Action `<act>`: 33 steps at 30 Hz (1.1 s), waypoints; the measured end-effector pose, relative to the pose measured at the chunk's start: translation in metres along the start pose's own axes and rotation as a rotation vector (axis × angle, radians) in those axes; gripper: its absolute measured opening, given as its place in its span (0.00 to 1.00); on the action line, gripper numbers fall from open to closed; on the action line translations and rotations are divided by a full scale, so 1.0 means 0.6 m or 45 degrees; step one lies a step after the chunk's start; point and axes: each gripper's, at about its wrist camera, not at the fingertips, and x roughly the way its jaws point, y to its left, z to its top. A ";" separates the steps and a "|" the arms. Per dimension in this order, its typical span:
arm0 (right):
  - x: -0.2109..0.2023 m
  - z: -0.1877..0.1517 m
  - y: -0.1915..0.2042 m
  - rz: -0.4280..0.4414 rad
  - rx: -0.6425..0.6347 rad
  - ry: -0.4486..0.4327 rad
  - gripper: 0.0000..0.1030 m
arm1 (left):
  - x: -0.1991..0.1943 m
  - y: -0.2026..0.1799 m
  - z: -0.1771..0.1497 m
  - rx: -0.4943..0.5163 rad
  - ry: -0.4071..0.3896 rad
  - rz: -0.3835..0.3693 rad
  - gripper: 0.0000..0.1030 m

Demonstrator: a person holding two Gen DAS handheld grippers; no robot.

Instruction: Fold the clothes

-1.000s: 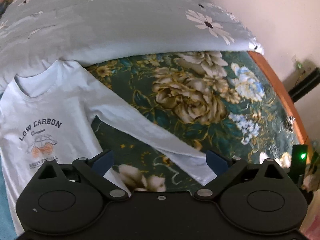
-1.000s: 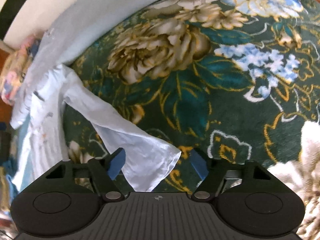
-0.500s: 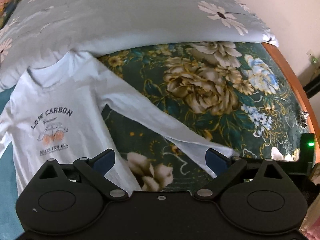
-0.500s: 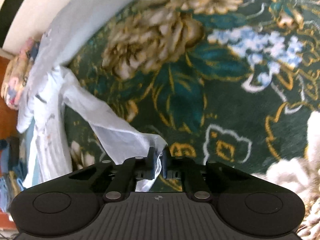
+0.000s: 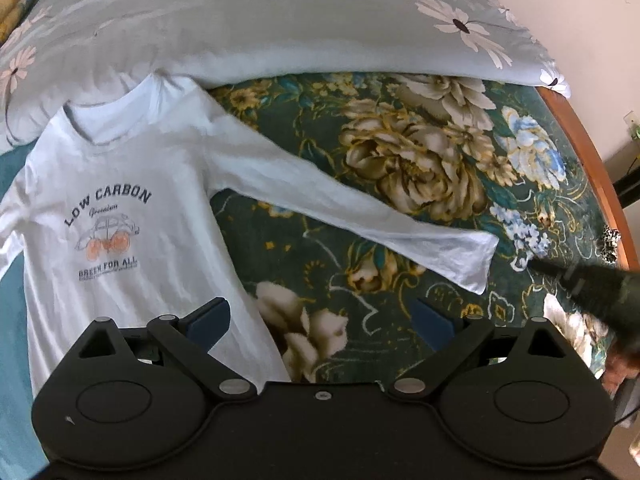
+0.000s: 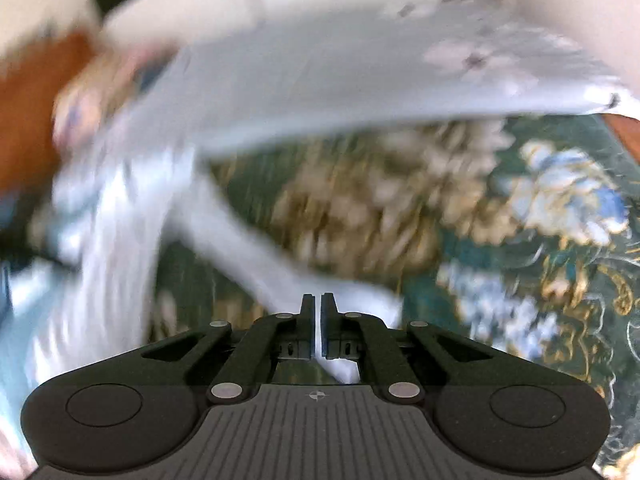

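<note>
Right hand-held gripper (image 6: 318, 300): jaws pressed together, pinching white cloth, the cuff end of the sleeve (image 6: 256, 256); a strip of it shows between the pads, a tail hanging below. Right view badly blurred. From that pinch the sleeve's long axis runs up and to the left, away from the gripper, to the shirt body. So the right hand is the one on the sleeve; the fold most likely carries the cuff leftward across the chest.

Left hand-held gripper (image 5: 320, 318): jaws spread wide, nothing between them, hovering over the hem side of the white long-sleeve shirt (image 5: 108, 216). Shirt lies flat, print up, collar at the far end, just ahead and left of this gripper.

Under it: bed with a dark green floral bedspread (image 5: 400, 160). Further: grey daisy-print pillow (image 5: 280, 20), wooden bed edge (image 5: 580, 140), plain wall (image 5: 580, 8).
</note>
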 end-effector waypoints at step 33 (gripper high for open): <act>0.091 0.067 -0.097 0.135 0.282 -0.039 0.06 | 0.022 0.039 -0.010 -0.090 0.111 0.024 0.94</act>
